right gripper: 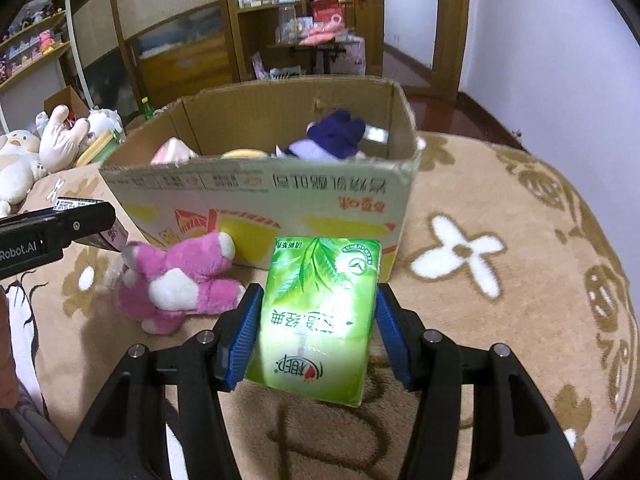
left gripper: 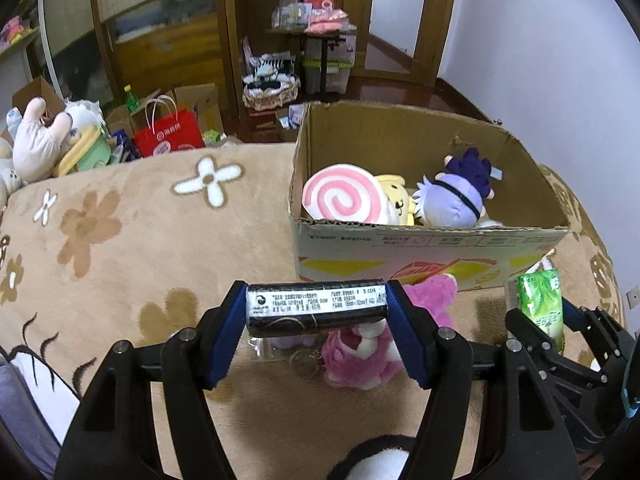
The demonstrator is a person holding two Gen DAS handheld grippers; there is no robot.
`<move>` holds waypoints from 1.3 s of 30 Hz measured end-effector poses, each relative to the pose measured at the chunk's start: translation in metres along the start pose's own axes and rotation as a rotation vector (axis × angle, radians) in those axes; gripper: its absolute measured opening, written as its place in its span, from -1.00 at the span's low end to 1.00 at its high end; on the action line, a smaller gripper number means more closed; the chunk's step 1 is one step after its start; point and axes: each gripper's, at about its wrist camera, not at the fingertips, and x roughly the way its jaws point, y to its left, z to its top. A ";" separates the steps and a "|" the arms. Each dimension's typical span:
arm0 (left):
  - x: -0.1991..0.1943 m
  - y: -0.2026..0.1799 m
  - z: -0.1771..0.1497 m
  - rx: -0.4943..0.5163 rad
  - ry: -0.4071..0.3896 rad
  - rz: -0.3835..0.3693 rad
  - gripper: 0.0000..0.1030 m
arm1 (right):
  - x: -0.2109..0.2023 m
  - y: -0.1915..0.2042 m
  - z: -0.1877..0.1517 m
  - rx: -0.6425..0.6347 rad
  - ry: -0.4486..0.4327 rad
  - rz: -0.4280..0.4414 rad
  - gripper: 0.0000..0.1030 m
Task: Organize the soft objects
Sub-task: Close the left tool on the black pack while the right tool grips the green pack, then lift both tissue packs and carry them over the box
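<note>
Underneath, a beige flowered blanket carries an open cardboard box of plush toys, a pink plush bear lying just beside it. Left gripper clamps a black pack, perhaps tissues, at partial spread; right gripper squeezes a green tissue pack.

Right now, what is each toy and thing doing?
Black pack: held in left gripper.
Green tissue pack: held in right gripper.
Cardboard box: open, toys inside.
Pink plush: lying on blanket beside box.
Swirl plush: in box.
Purple doll: in box.
</note>
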 end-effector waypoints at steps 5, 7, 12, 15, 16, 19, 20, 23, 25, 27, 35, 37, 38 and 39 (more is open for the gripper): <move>-0.020 -0.004 0.001 0.011 -0.048 -0.004 0.30 | -0.021 -0.001 0.006 0.014 -0.066 -0.008 0.15; -0.032 -0.006 0.003 0.014 -0.082 -0.006 0.30 | -0.032 -0.002 0.010 0.020 -0.103 -0.003 0.15; -0.063 -0.013 0.003 0.050 -0.210 -0.008 0.30 | -0.063 0.001 0.021 0.003 -0.227 -0.019 0.15; -0.078 -0.018 0.003 0.074 -0.283 0.007 0.30 | -0.083 0.000 0.027 0.014 -0.324 -0.023 0.15; -0.083 -0.019 0.004 0.075 -0.308 0.005 0.30 | -0.088 0.000 0.029 0.013 -0.348 -0.025 0.15; -0.094 -0.020 0.008 0.066 -0.350 0.000 0.30 | -0.098 0.000 0.038 0.004 -0.399 -0.020 0.15; -0.096 -0.021 0.009 0.070 -0.358 -0.001 0.30 | -0.100 0.000 0.042 0.003 -0.409 -0.015 0.15; -0.102 -0.024 0.014 0.091 -0.382 -0.001 0.30 | -0.106 -0.002 0.052 0.009 -0.437 -0.001 0.15; -0.103 -0.025 0.019 0.097 -0.390 -0.002 0.30 | -0.110 -0.003 0.058 0.014 -0.460 0.001 0.15; -0.104 -0.026 0.024 0.101 -0.406 -0.016 0.30 | -0.111 -0.004 0.065 0.010 -0.479 -0.003 0.15; -0.091 -0.039 0.042 0.160 -0.461 -0.031 0.30 | -0.095 -0.007 0.085 -0.006 -0.491 0.003 0.15; -0.084 -0.045 0.046 0.194 -0.465 -0.027 0.30 | -0.088 -0.006 0.090 -0.007 -0.485 0.012 0.15; -0.080 -0.046 0.047 0.207 -0.467 -0.020 0.30 | -0.085 -0.005 0.092 -0.010 -0.482 0.016 0.15; -0.077 -0.048 0.048 0.217 -0.467 -0.011 0.30 | -0.081 -0.004 0.094 -0.013 -0.481 0.019 0.15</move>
